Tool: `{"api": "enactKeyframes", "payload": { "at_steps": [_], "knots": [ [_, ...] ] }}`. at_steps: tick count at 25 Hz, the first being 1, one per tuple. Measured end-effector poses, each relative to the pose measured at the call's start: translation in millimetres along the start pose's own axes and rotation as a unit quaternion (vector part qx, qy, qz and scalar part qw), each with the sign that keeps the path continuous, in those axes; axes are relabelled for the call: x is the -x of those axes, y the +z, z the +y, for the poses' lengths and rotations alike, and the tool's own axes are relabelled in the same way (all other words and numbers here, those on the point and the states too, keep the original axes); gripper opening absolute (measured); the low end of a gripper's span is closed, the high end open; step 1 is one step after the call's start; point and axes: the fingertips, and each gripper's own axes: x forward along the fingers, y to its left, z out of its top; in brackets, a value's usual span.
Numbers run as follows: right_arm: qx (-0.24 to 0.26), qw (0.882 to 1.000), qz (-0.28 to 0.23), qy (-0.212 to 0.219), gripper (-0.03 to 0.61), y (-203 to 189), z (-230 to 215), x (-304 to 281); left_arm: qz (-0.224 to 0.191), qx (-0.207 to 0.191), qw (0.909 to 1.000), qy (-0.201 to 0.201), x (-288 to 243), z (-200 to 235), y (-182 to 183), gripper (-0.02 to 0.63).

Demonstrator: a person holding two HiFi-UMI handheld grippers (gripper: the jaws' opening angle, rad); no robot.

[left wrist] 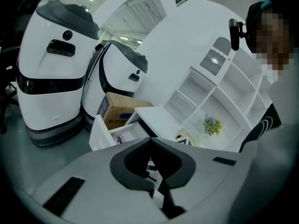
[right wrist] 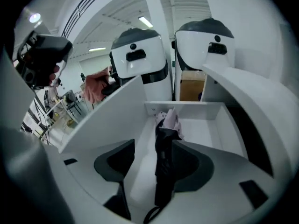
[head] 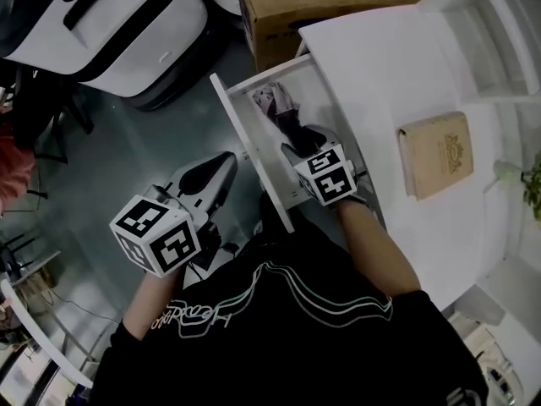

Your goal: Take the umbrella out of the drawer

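R tongs [right wrist: 154, 162] wide open, umbrella [right wrist: 163, 143] between, untouched; L tongs [left wrist: 150, 143] closed, empty. Umbrella in drawer [head: 249, 150] prob. light, soft, slippery fabric: grab mid-body.

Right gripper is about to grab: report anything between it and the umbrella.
Nothing visible blocks it. The right gripper is inside the open drawer, jaws apart, with the folded umbrella lying between them.

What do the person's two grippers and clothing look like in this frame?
Both the left gripper and the right gripper have pale grey, tapering shells with dark grey scooped pads on the inner faces. Each carries a white cube printed with black square markers. The person wears a black top with a pale wavy outline print across it.
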Motion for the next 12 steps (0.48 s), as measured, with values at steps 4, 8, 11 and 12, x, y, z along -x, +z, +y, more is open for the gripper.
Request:
{"api": "enactKeyframes", "payload": {
  "at_steps": [4, 8, 11, 12],
  "knots": [
    [0.007, 0.999, 0.052, -0.01, 0.232, -22.7, -16.5, -37.4, 0.008, 0.015, 0.9998, 0.011, -6.0, 18.3, -4.5, 0.02],
    [0.011, 0.995, 0.094, -0.014, 0.236, -40.0, -29.8, -65.1, 0.013, 0.028, 0.9994, 0.018, -12.1, 34.1, -10.1, 0.02],
    [0.022, 0.993, 0.112, -0.017, 0.238, -43.6, -35.6, -79.1, 0.01, 0.034, 0.9992, 0.019, -13.8, 42.7, -10.7, 0.02],
    [0.026, 0.993, 0.117, -0.017, 0.238, -44.3, -36.7, -83.6, 0.009, 0.035, 0.9991, 0.021, -14.0, 45.0, -9.7, 0.02]
  ]
}}
